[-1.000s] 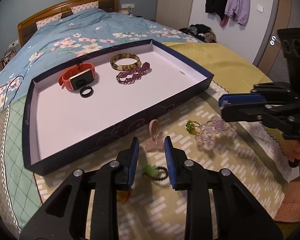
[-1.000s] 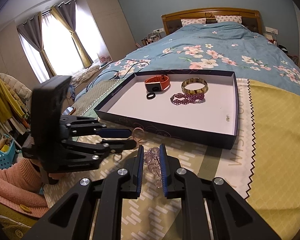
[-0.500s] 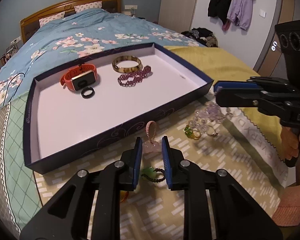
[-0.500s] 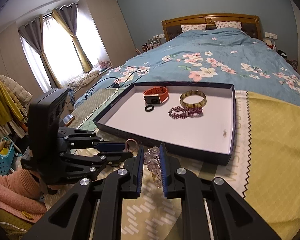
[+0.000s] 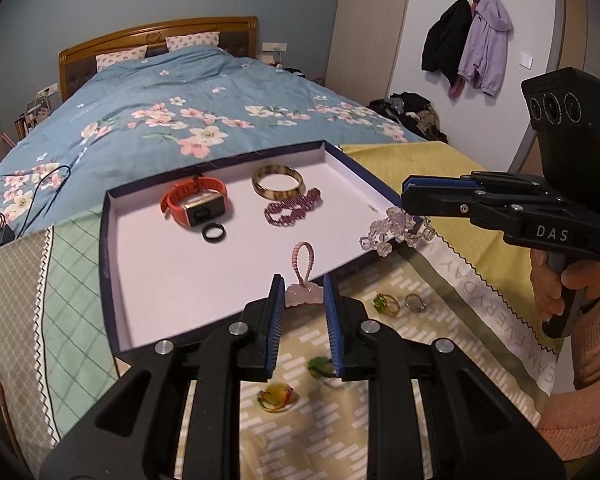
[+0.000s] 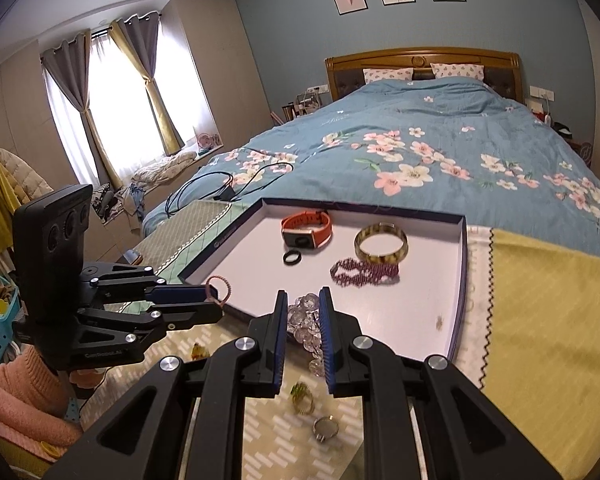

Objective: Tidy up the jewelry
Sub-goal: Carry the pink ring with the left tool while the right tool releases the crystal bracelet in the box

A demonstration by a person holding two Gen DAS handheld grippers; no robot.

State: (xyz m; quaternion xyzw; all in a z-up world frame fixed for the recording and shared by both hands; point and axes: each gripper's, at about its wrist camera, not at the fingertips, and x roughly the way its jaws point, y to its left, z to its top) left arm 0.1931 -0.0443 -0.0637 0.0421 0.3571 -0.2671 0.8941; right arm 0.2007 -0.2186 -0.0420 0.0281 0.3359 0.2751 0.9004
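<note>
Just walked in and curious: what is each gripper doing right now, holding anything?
Left gripper: shut on the pink charm, lifted over the tray.
Right gripper: shut on the clear crystal bracelet, raised near the tray's edge.

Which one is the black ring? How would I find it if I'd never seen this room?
Look at the big flat box with the white inside, at the foot of the blue flowery bed. Inside it, find the orange watch; the black ring lies just in front of it. It is the smallest thing in the box, and the only plain black one.
</note>
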